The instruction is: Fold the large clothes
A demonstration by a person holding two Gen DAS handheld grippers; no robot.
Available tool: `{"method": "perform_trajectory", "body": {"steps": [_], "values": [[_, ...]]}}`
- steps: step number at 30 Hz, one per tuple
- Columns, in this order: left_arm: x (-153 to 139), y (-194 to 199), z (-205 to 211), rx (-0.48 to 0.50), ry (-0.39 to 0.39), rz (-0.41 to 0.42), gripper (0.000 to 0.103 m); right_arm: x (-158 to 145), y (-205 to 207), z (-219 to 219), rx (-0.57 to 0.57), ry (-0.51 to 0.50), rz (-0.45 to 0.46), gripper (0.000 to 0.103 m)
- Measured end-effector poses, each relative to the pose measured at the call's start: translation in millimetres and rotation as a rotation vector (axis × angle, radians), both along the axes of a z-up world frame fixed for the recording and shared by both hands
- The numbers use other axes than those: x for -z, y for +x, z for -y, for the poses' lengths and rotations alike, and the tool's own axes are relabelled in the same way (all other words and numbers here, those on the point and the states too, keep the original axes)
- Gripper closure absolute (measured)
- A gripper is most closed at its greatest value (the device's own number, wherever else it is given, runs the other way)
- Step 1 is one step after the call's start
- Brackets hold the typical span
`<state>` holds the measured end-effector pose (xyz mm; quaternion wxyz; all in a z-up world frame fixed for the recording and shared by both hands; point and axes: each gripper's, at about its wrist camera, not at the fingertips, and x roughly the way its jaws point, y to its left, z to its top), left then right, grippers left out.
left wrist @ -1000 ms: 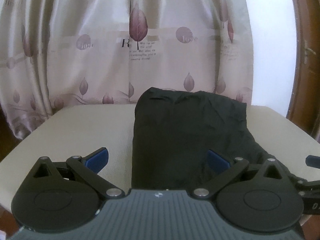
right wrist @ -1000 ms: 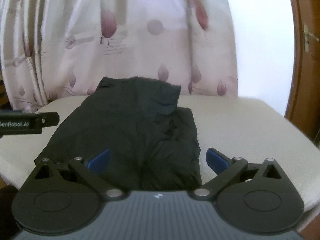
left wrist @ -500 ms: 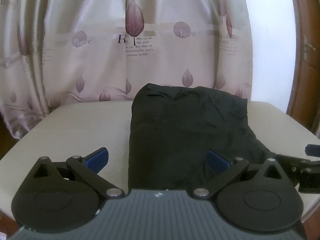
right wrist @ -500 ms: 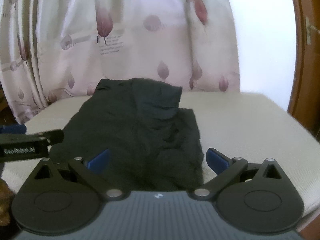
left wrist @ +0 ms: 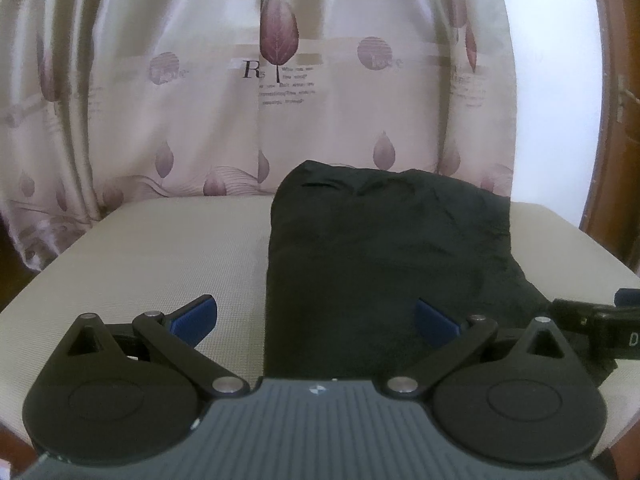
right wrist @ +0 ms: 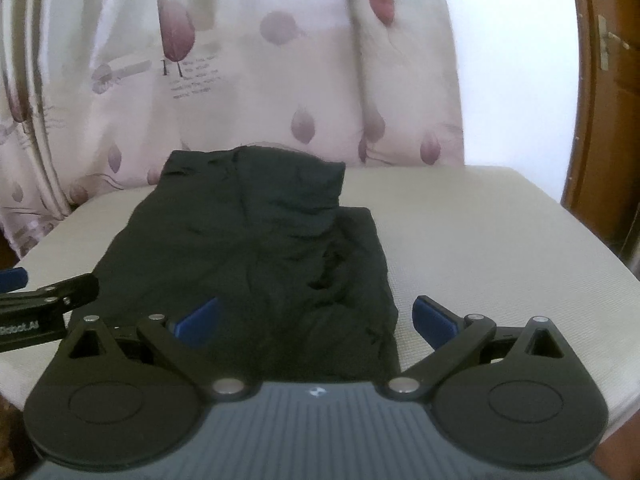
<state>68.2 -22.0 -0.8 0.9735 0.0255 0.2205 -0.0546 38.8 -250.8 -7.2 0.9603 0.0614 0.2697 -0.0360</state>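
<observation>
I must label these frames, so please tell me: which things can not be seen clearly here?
- Black garment: near edge hidden by the left gripper body; in the right wrist view, by the right gripper body.
- Garment type: folds hide it.
- Cushioned surface: front cut off, both views.
- Curtain small print: too blurred.

Beige padded surface (right wrist: 480,240), perhaps a table, carrying a folded black garment (right wrist: 260,248) before the curtain (right wrist: 240,60).
</observation>
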Motion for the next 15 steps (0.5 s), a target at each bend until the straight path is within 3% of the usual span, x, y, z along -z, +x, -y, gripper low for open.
{"method": "perform_trajectory", "body": {"steps": [15], "values": [[-0.9,9.3,-4.9,-0.033,-0.003,-0.01,0.0,6.5,17.3,-3.8,-0.007,-0.06,-0.044,0.0]]}}
